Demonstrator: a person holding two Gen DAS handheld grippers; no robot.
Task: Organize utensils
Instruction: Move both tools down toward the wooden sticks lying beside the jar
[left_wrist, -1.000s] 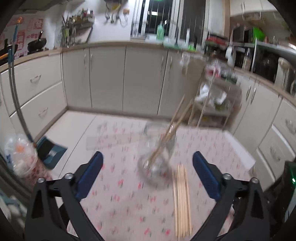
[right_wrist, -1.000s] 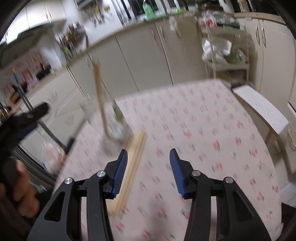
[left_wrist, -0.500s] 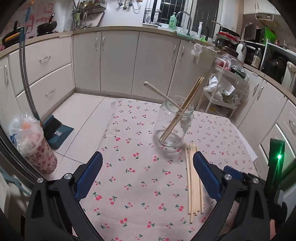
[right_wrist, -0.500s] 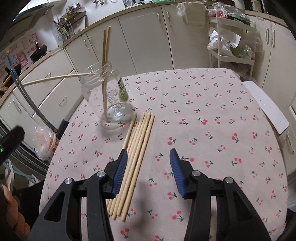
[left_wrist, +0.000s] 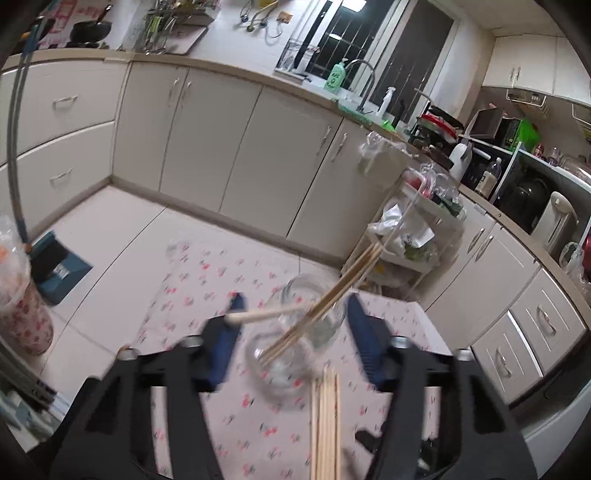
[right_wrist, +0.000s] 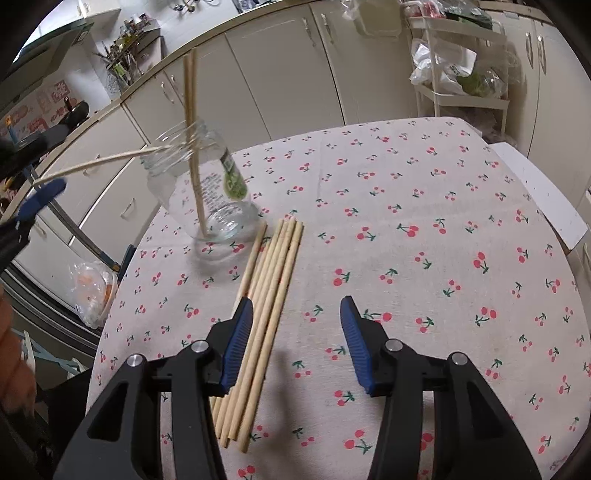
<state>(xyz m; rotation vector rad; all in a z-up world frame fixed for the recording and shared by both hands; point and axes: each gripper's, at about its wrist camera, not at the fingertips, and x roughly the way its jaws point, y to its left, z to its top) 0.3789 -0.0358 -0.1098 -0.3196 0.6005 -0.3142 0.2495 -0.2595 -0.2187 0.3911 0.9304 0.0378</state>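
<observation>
A: Where were the chopsticks (right_wrist: 266, 295)?

B: About 6 lay loose in a row on the cherry tablecloth (right_wrist: 424, 206), just beside the glass jar (right_wrist: 207, 192). 3 more stood in the jar, 1 leaning far out over the rim.

A: Handling?

B: Light, stiff, smooth wood; I'd guess they roll. Best pinched mid-shaft, 1 at a time. The jar looked fragile and easy to tip.

A: Grippers?

B: Right gripper (right_wrist: 297, 325) hovered half spread over the row, left pad above the sticks, nothing pinched. Left gripper (left_wrist: 295, 328) had just been closing with the jar between its pads; blurred, no contact visible.
</observation>
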